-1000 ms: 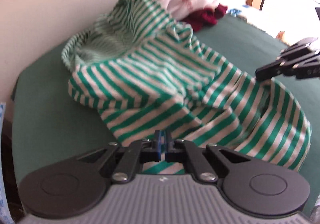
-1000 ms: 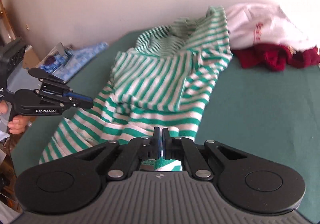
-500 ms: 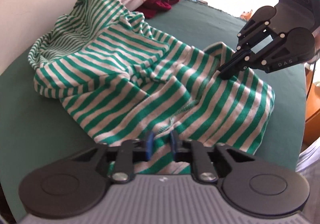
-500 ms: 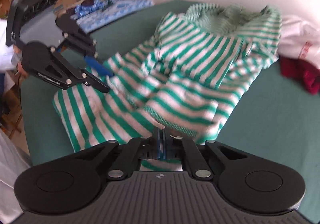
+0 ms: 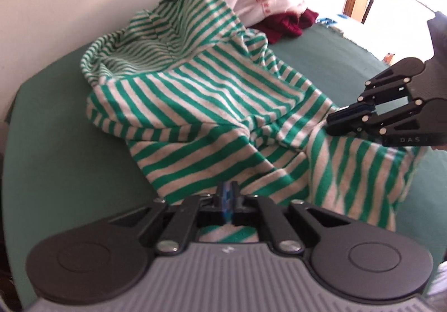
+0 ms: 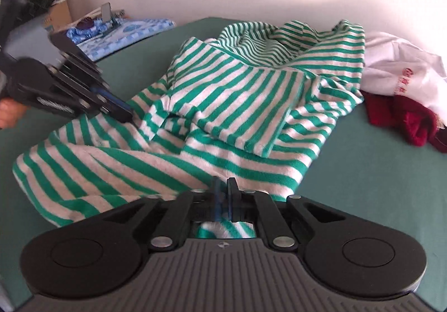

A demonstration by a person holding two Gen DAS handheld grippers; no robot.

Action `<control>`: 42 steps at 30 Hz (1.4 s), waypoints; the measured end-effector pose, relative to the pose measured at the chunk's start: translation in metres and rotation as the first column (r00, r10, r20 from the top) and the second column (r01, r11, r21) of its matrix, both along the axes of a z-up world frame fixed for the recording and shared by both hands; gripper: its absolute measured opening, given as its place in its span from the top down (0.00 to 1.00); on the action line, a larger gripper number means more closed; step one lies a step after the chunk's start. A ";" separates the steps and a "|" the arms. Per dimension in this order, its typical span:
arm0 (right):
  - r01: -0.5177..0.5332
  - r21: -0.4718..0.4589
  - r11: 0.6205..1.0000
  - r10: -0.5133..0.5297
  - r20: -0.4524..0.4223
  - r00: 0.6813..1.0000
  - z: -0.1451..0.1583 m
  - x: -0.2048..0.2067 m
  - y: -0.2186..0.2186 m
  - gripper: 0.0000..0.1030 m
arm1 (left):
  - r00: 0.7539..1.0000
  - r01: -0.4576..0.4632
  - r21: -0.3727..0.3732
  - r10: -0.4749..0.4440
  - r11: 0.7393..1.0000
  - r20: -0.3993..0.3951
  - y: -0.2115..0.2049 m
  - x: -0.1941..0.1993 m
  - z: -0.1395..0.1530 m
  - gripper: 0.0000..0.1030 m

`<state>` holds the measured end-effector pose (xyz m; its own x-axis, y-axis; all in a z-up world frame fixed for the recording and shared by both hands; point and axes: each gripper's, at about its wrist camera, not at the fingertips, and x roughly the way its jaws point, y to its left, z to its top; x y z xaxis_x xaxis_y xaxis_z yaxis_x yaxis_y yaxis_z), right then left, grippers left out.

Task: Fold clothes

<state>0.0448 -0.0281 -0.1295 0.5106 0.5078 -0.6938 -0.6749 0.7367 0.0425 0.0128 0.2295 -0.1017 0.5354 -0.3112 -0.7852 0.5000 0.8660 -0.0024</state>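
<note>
A green-and-white striped garment lies crumpled on the green table cover, its far end bunched against the wall. My left gripper is shut on the near hem of the garment, with striped cloth showing under its fingers. In the same view my right gripper pinches the cloth at the right, and a fold hangs down from it. In the right wrist view my right gripper is shut on the striped garment. The left gripper is blurred at the left, touching the cloth.
A white garment and a dark red one lie heaped by the wall beyond the striped one. A blue patterned cloth with small items sits at the far left. A hand holds the left gripper.
The left jaws, slightly apart half a second ago, have closed on the hem. Both grippers have shifted, and the near edge of the garment has been pulled up into a hanging fold.
</note>
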 end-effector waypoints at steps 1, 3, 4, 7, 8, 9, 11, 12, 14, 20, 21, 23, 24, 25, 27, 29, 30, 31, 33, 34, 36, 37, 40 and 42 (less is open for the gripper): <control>0.015 0.021 1.000 -0.015 0.001 1.000 0.007 -0.005 -0.007 0.81 | 1.000 -0.006 -0.001 0.006 1.000 0.006 0.006 -0.007 0.006 0.82; 0.070 0.074 0.995 -0.070 0.002 0.998 0.021 -0.014 -0.025 0.73 | 1.000 -0.024 -0.001 0.024 1.000 0.008 0.017 -0.023 0.014 0.73; 0.108 0.096 0.989 -0.108 -0.005 0.994 0.026 -0.018 -0.035 0.64 | 0.999 -0.034 0.006 0.034 0.999 -0.005 0.021 -0.030 0.014 0.69; 0.233 0.152 0.960 -0.217 -0.120 0.969 0.025 -0.020 -0.063 0.52 | 0.993 -0.085 -0.006 0.084 0.996 -0.086 0.033 -0.045 0.000 0.60; 0.258 0.165 0.952 -0.229 -0.175 0.957 0.022 -0.020 -0.068 0.51 | 0.990 -0.104 -0.025 0.101 0.994 -0.100 0.034 -0.046 -0.003 0.59; 0.275 0.173 0.946 -0.237 -0.212 0.948 0.018 -0.022 -0.071 0.51 | 0.988 -0.120 -0.041 0.115 0.992 -0.105 0.033 -0.045 -0.005 0.56; 0.279 0.176 0.944 -0.240 -0.214 0.947 0.013 -0.027 -0.068 0.51 | 0.983 -0.153 -0.074 0.144 0.986 -0.117 0.030 -0.044 -0.008 0.53; 0.270 0.174 0.947 -0.234 -0.204 0.951 0.010 -0.029 -0.063 0.51 | 0.980 -0.169 -0.090 0.158 0.982 -0.123 0.029 -0.043 -0.010 0.53; 0.241 0.165 0.956 -0.211 -0.177 0.961 0.007 -0.030 -0.049 0.51 | 0.973 -0.201 -0.121 0.185 0.972 -0.136 0.027 -0.042 -0.013 0.57; 0.155 0.036 0.987 -0.154 -0.038 0.987 -0.008 -0.030 -0.006 0.47 | 0.990 -0.112 -0.101 0.102 0.989 -0.092 -0.002 -0.033 -0.012 0.78; 0.161 0.036 0.986 -0.159 -0.039 0.986 -0.008 -0.029 -0.007 0.47 | 0.990 -0.112 -0.107 0.102 0.988 -0.098 -0.003 -0.029 -0.012 0.85; 0.180 0.045 0.983 -0.178 -0.049 0.983 -0.006 -0.026 -0.011 0.56 | 0.991 -0.101 -0.139 0.088 0.985 -0.099 -0.001 -0.024 -0.005 0.97; 0.199 0.061 0.978 -0.195 -0.067 0.979 -0.005 -0.023 -0.017 0.59 | 0.993 -0.088 -0.176 0.072 0.980 -0.094 0.001 -0.023 0.002 0.97; 0.218 0.079 0.973 -0.211 -0.087 0.974 -0.004 -0.021 -0.022 0.62 | 0.995 -0.071 -0.221 0.054 0.973 -0.086 0.003 -0.023 0.009 0.97; 0.239 0.116 0.964 -0.224 -0.131 0.966 -0.005 -0.018 -0.031 0.61 | 0.998 -0.038 -0.309 0.018 0.950 -0.068 0.007 -0.024 0.023 0.96; 0.248 0.142 0.958 -0.226 -0.154 0.962 -0.009 -0.018 -0.032 0.53 | 0.997 -0.033 -0.317 0.011 0.948 -0.070 0.005 -0.020 0.020 0.96; 0.238 0.140 0.961 -0.218 -0.145 0.965 -0.011 -0.019 -0.029 0.49 | 0.996 -0.043 -0.305 0.016 0.951 -0.090 0.004 -0.015 0.011 0.95; 0.219 0.128 0.967 -0.204 -0.125 0.971 -0.013 -0.020 -0.025 0.44 | 0.993 -0.057 -0.293 0.024 0.954 -0.116 0.003 -0.010 0.001 0.94; 0.193 0.092 0.977 -0.185 -0.082 0.979 -0.014 -0.023 -0.017 0.49 | 0.987 -0.097 -0.286 0.054 0.953 -0.154 0.010 -0.002 -0.019 0.80; 0.189 0.093 0.977 -0.182 -0.082 0.980 -0.013 -0.023 -0.017 0.60 | 0.984 -0.116 -0.303 0.066 0.946 -0.168 0.016 -0.001 -0.022 0.77; 0.196 0.113 0.974 -0.184 -0.105 0.977 -0.009 -0.020 -0.020 0.88 | 0.977 -0.153 -0.353 0.087 0.923 -0.196 0.029 0.000 -0.023 0.81; 0.209 0.150 0.966 -0.189 -0.142 0.972 -0.007 -0.016 -0.025 0.88 | 0.977 -0.157 -0.372 0.088 0.915 -0.196 0.033 -0.001 -0.022 0.84; 0.272 0.431 0.860 -0.133 -0.326 0.936 -0.001 -0.006 -0.050 0.89 | 0.982 -0.151 -0.362 0.097 0.920 -0.163 0.034 -0.007 -0.017 0.86; 0.330 0.643 0.691 -0.031 -0.430 0.902 -0.008 0.000 -0.069 0.89 | 0.982 -0.151 -0.345 0.102 0.926 -0.157 0.032 -0.009 -0.019 0.82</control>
